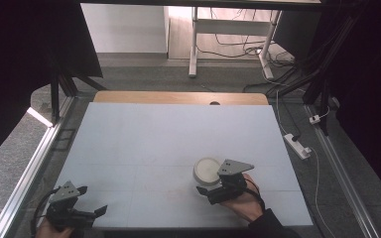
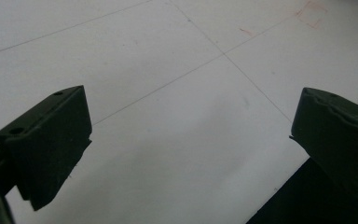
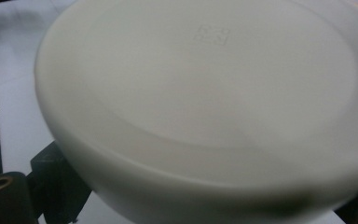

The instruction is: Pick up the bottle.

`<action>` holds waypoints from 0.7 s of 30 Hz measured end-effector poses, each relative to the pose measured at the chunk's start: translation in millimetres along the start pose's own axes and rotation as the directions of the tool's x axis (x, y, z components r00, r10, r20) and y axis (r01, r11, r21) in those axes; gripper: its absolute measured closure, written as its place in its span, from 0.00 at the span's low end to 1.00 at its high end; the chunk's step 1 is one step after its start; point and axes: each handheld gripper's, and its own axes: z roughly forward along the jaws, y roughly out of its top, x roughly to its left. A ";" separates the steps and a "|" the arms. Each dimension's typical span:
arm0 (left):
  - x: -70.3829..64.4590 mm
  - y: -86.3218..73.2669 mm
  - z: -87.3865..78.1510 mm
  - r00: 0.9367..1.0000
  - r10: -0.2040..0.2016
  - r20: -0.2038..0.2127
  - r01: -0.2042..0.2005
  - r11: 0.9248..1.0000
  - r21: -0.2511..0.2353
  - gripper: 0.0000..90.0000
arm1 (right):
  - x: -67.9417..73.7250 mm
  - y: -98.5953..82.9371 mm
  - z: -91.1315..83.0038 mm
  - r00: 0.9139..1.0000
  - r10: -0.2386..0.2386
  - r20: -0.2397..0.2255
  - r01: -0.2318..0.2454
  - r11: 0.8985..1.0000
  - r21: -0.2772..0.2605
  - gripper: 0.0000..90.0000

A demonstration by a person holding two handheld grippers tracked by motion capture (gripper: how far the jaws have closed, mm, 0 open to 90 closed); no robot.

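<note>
A white round bowl sits upside down at the front right of the table, its flat base with a small square mark facing up. My right gripper reaches it from the near side. One black jaw stands on each side of the bowl's lower wall, pressed against it, and the gripper is shut on the bowl. My left gripper rests at the front left corner, far from the bowl. In the left gripper view this gripper is open, with bare mat between its jaws.
A pale mat covers the table, with a wooden strip along the far edge. Faint seam lines and a small red mark cross the mat. The table's front edge lies close to the left gripper. A power strip lies on the floor at the right.
</note>
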 end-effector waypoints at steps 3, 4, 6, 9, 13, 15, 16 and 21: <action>0.4 -0.1 -0.1 1.000 -0.002 0.001 0.002 1.000 0.000 0.00 | -0.6 5.2 0.7 1.000 0.004 -0.019 -0.004 1.000 -0.012 0.08; 0.5 -0.1 -0.2 1.000 -0.003 0.001 0.003 1.000 0.000 0.00 | -0.5 7.0 1.3 1.000 0.007 -0.021 -0.007 1.000 -0.011 0.08; 0.5 -0.1 -0.1 1.000 -0.004 0.002 0.004 1.000 0.000 0.00 | -0.7 10.0 3.2 1.000 0.006 -0.025 -0.006 1.000 -0.014 0.08; 0.6 -0.2 -0.2 1.000 -0.003 0.002 0.003 1.000 -0.001 0.00 | -0.9 14.6 6.2 0.999 0.010 -0.031 -0.010 1.000 -0.011 0.08; 0.7 -0.2 -0.3 1.000 -0.004 0.002 0.004 1.000 -0.002 0.00 | -1.3 21.0 10.2 0.999 0.012 -0.040 -0.013 1.000 -0.016 0.08; 0.8 -0.2 -0.3 1.000 -0.004 0.002 0.004 1.000 -0.001 0.00 | -1.7 24.3 12.2 0.999 0.018 -0.050 -0.019 1.000 -0.020 0.08; 0.8 -0.2 -0.3 1.000 -0.004 0.003 0.004 1.000 -0.001 0.00 | -1.7 26.2 13.3 0.998 0.018 -0.053 -0.019 1.000 -0.021 0.08; 0.9 -0.2 -0.2 1.000 -0.006 0.002 0.006 1.000 -0.001 0.00 | -0.8 35.4 18.5 0.998 0.003 -0.056 -0.004 1.000 -0.021 0.08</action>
